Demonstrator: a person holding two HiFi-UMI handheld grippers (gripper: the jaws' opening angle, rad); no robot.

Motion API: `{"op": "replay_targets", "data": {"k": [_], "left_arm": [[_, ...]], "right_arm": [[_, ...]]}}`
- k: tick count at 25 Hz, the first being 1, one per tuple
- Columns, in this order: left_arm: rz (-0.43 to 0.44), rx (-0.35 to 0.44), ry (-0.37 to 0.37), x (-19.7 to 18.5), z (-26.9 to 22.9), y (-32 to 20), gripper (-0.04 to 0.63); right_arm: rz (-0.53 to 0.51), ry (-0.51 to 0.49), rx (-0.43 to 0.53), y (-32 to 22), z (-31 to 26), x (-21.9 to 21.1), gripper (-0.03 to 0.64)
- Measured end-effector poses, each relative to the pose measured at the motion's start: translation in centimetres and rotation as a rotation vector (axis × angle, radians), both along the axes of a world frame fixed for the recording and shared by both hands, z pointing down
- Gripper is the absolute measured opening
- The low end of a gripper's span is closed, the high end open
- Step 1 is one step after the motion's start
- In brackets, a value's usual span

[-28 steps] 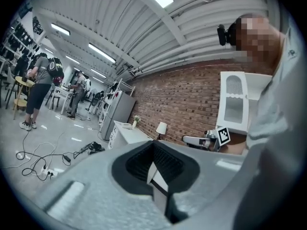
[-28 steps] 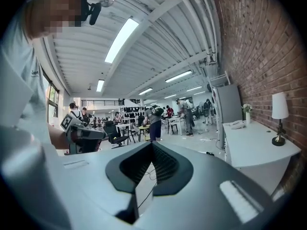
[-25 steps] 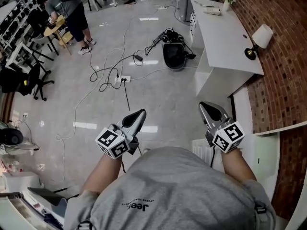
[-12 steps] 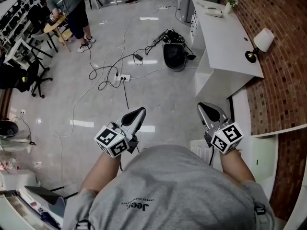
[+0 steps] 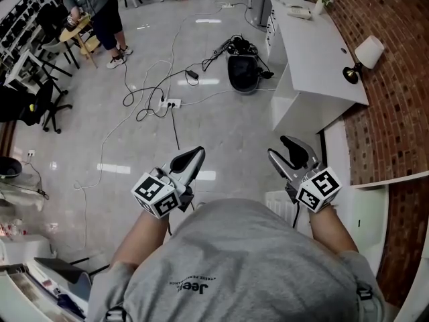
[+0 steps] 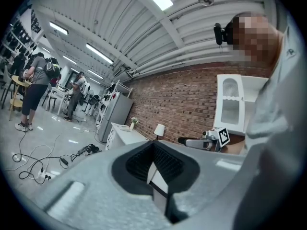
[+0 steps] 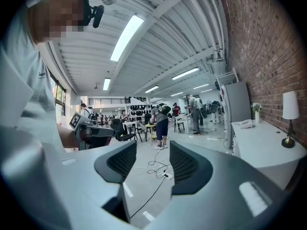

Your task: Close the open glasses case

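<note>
While no glasses case shows, we hold the left gripper (image 5: pixel 194 155) clenched empty and the right gripper (image 5: pixel 281 148) opening on nothing, seemingly readying.

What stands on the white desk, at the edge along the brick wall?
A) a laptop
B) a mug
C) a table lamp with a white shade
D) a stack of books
C: in the head view a table lamp with a white shade and a dark base stands on the white desk, right beside the brick wall.
</note>
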State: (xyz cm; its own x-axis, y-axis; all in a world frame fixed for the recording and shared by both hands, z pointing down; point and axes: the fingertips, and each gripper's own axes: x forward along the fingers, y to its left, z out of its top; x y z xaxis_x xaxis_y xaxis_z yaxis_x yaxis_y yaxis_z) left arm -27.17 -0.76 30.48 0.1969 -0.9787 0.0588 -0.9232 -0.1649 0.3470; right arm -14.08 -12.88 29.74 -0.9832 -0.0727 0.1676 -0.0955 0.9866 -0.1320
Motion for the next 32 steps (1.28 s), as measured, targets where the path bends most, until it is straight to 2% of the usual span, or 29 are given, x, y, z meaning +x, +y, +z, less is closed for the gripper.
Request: {"op": "replay_targets", "data": {"k": [3,9,15,23,32], "left_arm": [[0.005,0.0,-0.005,0.1,0.1,0.1,-0.002],[0.034,-0.011,-0.007,0.7,0.3,-0.2,-0.002],[0.101,-0.032,0.005,2.3,1.1,-1.8,-0.002],[0.283,-0.065,0.013,8.8,3.4,-6.9,-0.002],[0.51,-0.106,0.021,19.2,6.5,-12.4,-0.002]], "right_arm": [[-0.025,0.018,0.023,0.6,0.3,-0.1,0.262],[-0.008,0.047,0.054,0.5,0.7,0.8,0.272],[0.055,0.082,0.063,-0.3,1.6,3.5,0.278],[0.205,0.135,0.045,-2.8,3.8,10.5,0.282],[0.358,0.238,0.011,-4.7,8.1,21.0,0.295]]}}
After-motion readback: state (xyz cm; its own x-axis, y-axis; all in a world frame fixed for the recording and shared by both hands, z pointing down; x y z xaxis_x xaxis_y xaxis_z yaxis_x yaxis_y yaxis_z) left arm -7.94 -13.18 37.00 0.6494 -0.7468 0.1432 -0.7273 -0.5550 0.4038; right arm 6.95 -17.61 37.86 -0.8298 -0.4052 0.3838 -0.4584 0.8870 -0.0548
